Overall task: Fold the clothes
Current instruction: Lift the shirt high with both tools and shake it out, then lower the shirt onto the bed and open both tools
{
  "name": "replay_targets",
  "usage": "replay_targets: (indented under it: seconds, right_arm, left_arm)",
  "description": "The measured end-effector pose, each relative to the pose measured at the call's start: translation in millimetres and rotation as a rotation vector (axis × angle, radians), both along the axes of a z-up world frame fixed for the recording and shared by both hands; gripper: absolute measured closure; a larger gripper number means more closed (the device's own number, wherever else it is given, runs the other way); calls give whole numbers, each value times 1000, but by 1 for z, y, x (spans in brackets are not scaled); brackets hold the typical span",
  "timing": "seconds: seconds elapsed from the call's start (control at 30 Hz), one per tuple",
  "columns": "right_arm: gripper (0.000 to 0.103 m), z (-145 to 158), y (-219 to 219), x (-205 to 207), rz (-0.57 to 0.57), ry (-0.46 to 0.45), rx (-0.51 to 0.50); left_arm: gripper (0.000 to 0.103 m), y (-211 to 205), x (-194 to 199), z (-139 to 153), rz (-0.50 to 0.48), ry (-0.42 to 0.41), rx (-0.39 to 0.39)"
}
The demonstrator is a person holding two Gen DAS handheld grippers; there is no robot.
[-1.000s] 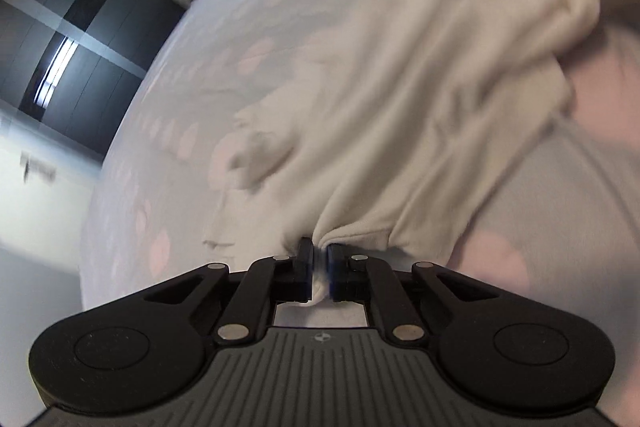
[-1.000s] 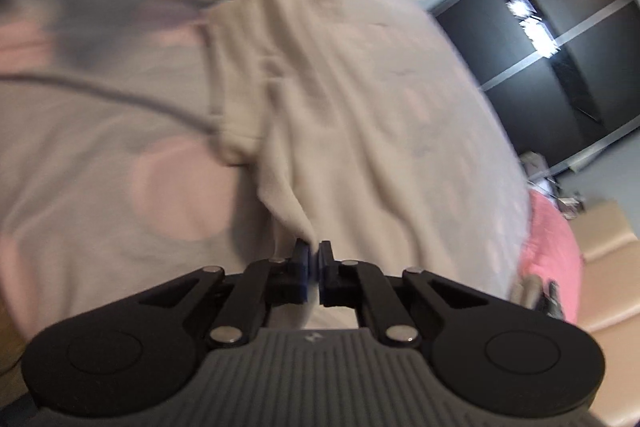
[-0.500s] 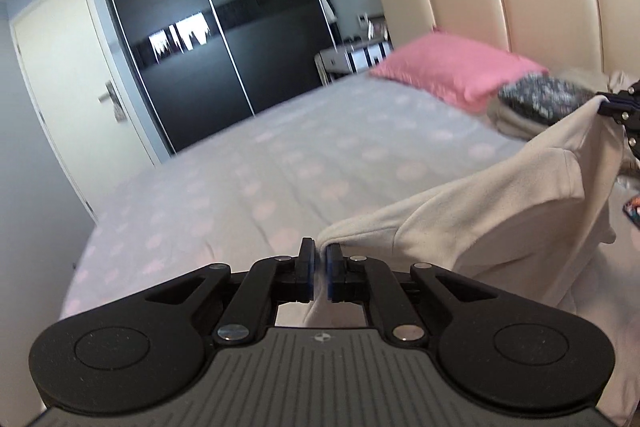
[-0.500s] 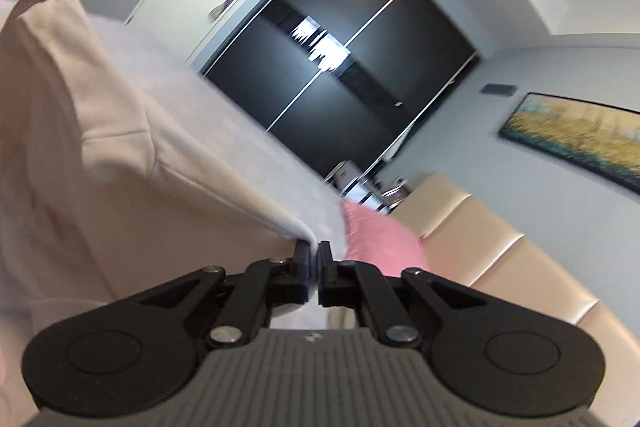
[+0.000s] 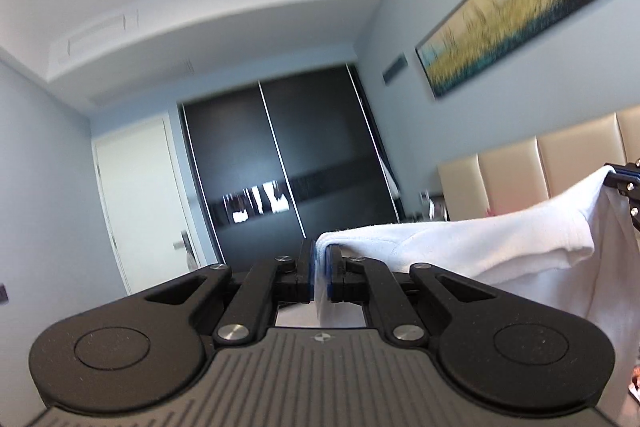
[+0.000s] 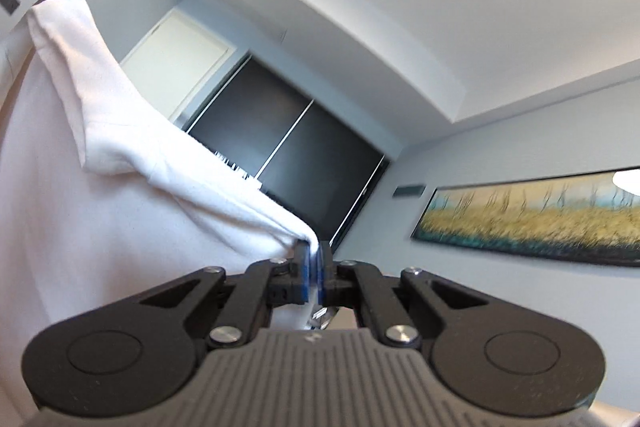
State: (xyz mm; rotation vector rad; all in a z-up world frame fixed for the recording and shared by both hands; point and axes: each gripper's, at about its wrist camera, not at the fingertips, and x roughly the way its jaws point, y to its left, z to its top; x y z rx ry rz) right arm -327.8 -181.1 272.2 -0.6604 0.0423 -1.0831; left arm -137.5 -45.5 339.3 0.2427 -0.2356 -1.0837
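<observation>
Left wrist view has my left gripper [image 5: 320,273] with its jaws clamped on one corner of the white garment [image 5: 480,247]; the cloth runs rightward from there to my right gripper [image 5: 624,183], so its held edge lies stretched between the two, neither hand nearer; the rest hangs below, out of frame. Right wrist view shows the mirror case: right gripper [image 6: 316,277] pinched shut on the other corner, the fabric rising left to the far gripper; only this view shows the sleeve fold sagging mid-span; I judge the bed is hidden beneath both.
</observation>
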Motion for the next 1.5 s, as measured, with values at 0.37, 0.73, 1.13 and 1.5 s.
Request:
replay_targets:
  seconds: [0.37, 0.73, 1.13, 1.5]
  right_arm:
    - [99, 54, 51, -48, 115, -218, -43]
    - [99, -17, -4, 19, 101, -44, 173]
    - [99, -141, -151, 150, 18, 195, 462]
    - [99, -284, -272, 248, -44, 391, 707]
  left_arm:
    - [100, 66, -55, 46, -67, -121, -172]
    - [100, -5, 25, -34, -1, 80, 155]
    - [100, -163, 161, -165, 139, 314, 415]
    - [100, -266, 234, -319, 169, 398, 706]
